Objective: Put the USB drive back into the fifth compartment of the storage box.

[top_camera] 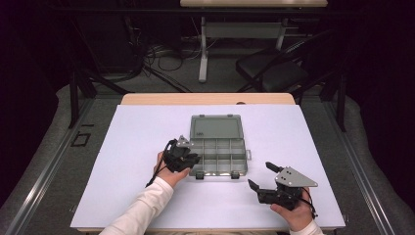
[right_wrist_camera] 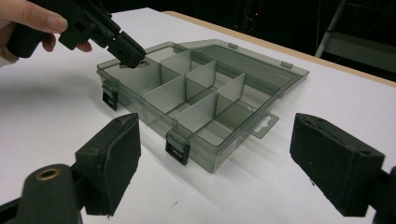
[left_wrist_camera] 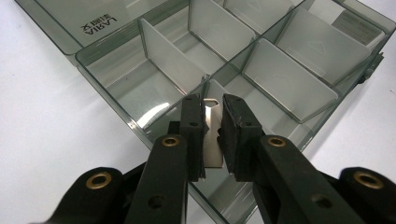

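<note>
White table (top_camera: 137, 147): left gripper (left_wrist_camera: 213, 135) jaws pinch divider (left_wrist_camera: 212, 140) at organizer box (top_camera: 218, 147); right gripper (right_wrist_camera: 215, 168) jaws wide.

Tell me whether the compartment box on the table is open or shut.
Open. The box has its lid folded flat on the table behind it, and the dividers inside stand uncovered.

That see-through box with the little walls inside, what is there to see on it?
The organiser box is smoky grey clear plastic, lying flat on the white table with its lid folded open behind it. Pale dividers split the tray into compartments, all looking empty. Two dark latches sit on its front edge and a hang tab on one side. The left gripper is shut on a thin divider plate at a near-corner compartment.
</note>
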`<move>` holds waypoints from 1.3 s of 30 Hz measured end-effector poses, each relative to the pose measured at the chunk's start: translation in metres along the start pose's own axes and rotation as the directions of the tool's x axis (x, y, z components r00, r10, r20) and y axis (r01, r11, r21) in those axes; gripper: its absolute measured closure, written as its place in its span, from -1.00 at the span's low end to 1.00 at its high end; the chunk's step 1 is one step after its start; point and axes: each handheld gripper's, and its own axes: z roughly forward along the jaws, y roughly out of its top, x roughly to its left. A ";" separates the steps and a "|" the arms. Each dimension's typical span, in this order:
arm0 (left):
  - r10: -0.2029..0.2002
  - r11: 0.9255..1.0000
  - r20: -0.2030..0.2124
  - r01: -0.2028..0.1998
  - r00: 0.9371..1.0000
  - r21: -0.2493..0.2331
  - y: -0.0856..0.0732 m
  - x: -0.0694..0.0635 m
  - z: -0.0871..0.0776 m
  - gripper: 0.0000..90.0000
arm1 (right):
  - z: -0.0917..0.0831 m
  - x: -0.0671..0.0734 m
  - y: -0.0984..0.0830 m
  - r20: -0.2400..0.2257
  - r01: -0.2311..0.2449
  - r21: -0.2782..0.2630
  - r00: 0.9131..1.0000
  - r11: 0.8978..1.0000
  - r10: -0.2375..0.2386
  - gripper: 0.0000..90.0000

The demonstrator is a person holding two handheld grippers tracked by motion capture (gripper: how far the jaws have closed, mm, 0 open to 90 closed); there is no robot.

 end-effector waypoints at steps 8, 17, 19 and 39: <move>-0.001 1.000 -0.002 0.001 1.000 0.001 0.000 0.000 0.001 0.76 | 0.000 0.000 0.000 -0.001 0.003 0.002 1.000 1.000 -0.003 -0.64; -0.004 1.000 0.000 0.004 1.000 0.001 0.000 0.000 0.000 0.76 | 0.001 0.000 0.000 -0.001 0.002 0.004 1.000 1.000 -0.002 -0.64; -0.001 1.000 -0.002 0.001 1.000 0.000 0.000 0.000 0.000 0.76 | 0.001 0.000 0.000 -0.001 0.002 0.004 1.000 1.000 -0.002 -0.64; -0.016 1.000 -0.006 0.016 1.000 -0.016 0.000 0.002 -0.004 0.71 | 0.001 0.000 0.000 -0.001 0.004 0.005 1.000 1.000 -0.004 -0.64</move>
